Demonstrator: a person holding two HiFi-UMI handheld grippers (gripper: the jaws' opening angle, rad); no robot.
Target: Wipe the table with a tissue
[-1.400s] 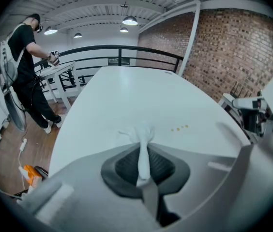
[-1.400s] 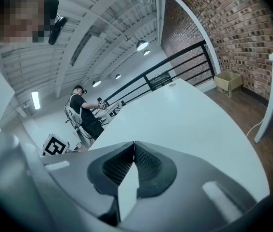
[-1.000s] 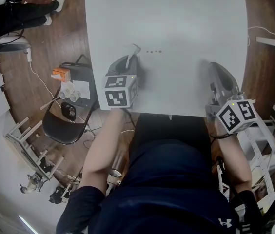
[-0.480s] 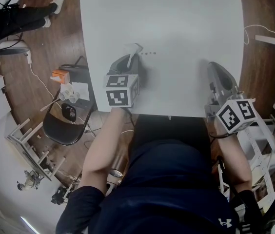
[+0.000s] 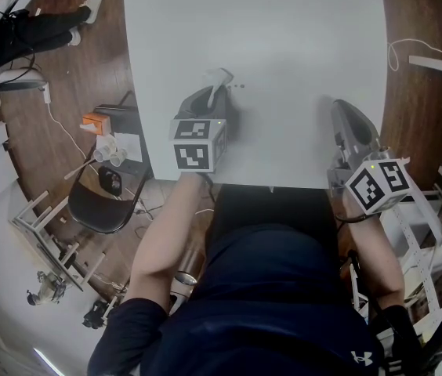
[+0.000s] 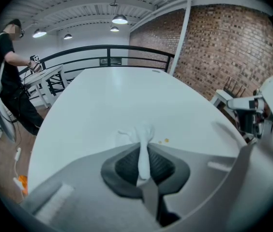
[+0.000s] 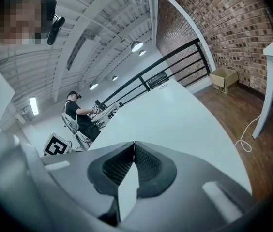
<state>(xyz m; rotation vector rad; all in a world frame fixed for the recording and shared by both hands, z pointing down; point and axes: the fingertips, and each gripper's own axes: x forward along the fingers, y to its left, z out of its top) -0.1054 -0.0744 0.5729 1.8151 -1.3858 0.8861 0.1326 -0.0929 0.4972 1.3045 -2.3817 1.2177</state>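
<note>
Wiping looks to be the step in hand, judging from how things lie. On the left, the left gripper (image 5: 210,94) is clenched on the tissue (image 6: 143,135). Its own view shows the white strip pinched upright between the two dark pads. A crumpled tuft pokes out past the tips and spreads a little to the left, onto the white surface (image 5: 284,30). From the head view, the tuft (image 5: 219,77) sits at the front of this gripper, low over the near-left part of the surface. It seems to touch the top, though how firmly cannot be told.

Just to the right of the tuft lie a few small orange specks (image 6: 163,140), close to it but apart from it. They seem the likely target. The next move probably calls for pressing the tuft flat and dragging it rightward across the specks. The grip would need to stay firm so the thin paper does not slip out or tear.

Further right, the right gripper (image 5: 340,110) hangs over the near-right edge of the surface, well apart from the tissue. Its jaws (image 7: 133,146) are closed tip to tip with nothing between them, so it takes no part in the wipe.
</note>
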